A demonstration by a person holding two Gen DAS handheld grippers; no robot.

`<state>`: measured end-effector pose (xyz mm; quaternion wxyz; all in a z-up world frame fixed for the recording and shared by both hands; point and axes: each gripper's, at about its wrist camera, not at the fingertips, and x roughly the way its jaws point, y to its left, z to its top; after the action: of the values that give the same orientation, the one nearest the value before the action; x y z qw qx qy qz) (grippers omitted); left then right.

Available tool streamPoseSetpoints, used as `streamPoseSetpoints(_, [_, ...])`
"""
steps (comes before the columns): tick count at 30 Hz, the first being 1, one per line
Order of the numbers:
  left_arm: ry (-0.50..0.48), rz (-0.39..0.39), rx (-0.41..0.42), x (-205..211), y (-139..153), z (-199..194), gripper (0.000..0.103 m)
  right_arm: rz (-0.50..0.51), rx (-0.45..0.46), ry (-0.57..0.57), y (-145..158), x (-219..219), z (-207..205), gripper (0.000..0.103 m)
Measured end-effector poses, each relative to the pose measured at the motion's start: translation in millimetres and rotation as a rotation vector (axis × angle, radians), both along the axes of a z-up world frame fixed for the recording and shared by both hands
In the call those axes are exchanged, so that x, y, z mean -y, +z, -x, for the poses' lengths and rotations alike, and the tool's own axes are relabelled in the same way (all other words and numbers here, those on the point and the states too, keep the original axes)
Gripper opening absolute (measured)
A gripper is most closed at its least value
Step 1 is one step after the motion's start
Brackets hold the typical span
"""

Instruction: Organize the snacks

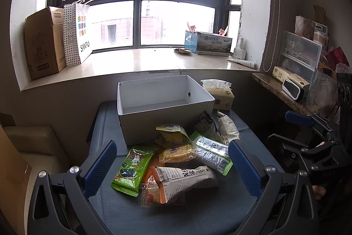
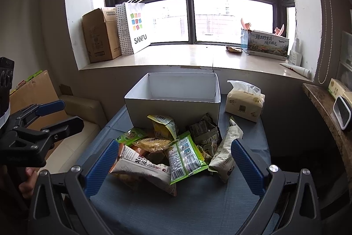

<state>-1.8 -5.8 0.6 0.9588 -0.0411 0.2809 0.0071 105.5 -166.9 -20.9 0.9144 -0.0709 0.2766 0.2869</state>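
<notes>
snack packets (image 1: 176, 155) lay in loose heap on blue-grey table (image 1: 187, 217), just in front of empty white box (image 1: 162, 100). looked light, soft and crinkly, foil and plastic film, probably slippery, with brittle contents that crush easily. left gripper (image 1: 171, 160) hovered over heap, jaws spread wide, holding nothing. right gripper (image 2: 173, 160) same, jaws apart and empty. best taken by sealed flat edge, not by puffed middle. green packet (image 1: 132, 169) on left side of heap lay flat and free, so probably easiest first. tissue pack (image 2: 245, 103) stood beside box, apart from heap.
</notes>
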Motion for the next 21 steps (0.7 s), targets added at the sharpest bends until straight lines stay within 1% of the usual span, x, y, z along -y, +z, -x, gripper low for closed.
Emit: streamPoseSetpoints(21, [-0.001, -0.004, -0.002, 0.1, -0.7, 0.6, 0.103, 0.001, 0.007, 0.001, 2.7, -0.2, 1.6, 0.103])
